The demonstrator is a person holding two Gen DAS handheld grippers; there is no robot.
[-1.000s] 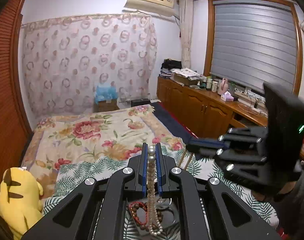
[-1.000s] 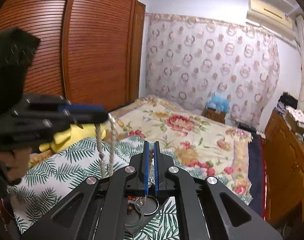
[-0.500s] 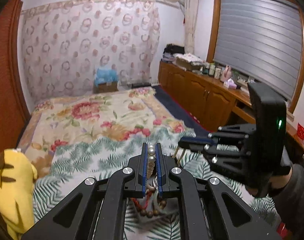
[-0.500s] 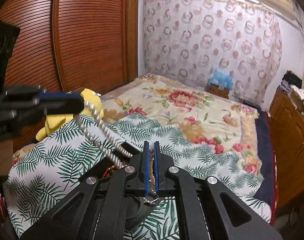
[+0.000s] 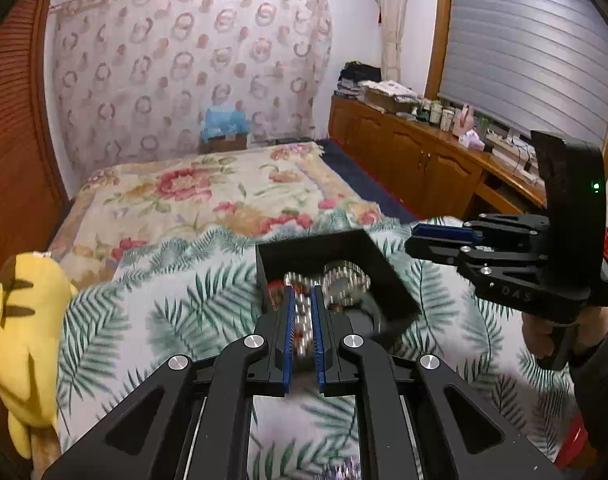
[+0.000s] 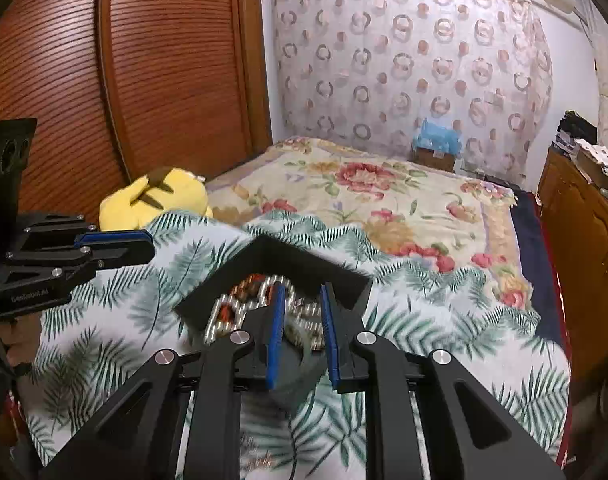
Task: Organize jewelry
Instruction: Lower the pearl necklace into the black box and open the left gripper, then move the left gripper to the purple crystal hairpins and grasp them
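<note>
My left gripper [image 5: 302, 312] has its fingers [image 5: 288, 320] clamped on the pearl necklace [image 5: 302, 320], the strand pinched between the blue pads right over the open black box [image 5: 363, 248]. The beads there are blurred, so I cannot tell how much of the strand already lies inside.

My right gripper [image 6: 300, 312] has just been opening: its fingers [image 6: 276, 320] stand apart, with no pad pressing on anything, and between them I see jewelry lying in the box [image 6: 304, 258]. Inside it I make out pearl loops, some reddish-brown beads [image 6: 240, 300] and a shiny metal bracelet [image 5: 345, 284], all heaped together.

The box sits on the palm-leaf cloth [image 6: 443, 320] spread over the near end of the bed [image 6: 363, 184], about midway between the bed's two long edges. Each gripper hovers just beside the other, both tilted down toward the box.

A yellow plush toy [image 6: 160, 196] lies at the bed's edge next to the wooden wardrobe [image 6: 144, 80].
</note>
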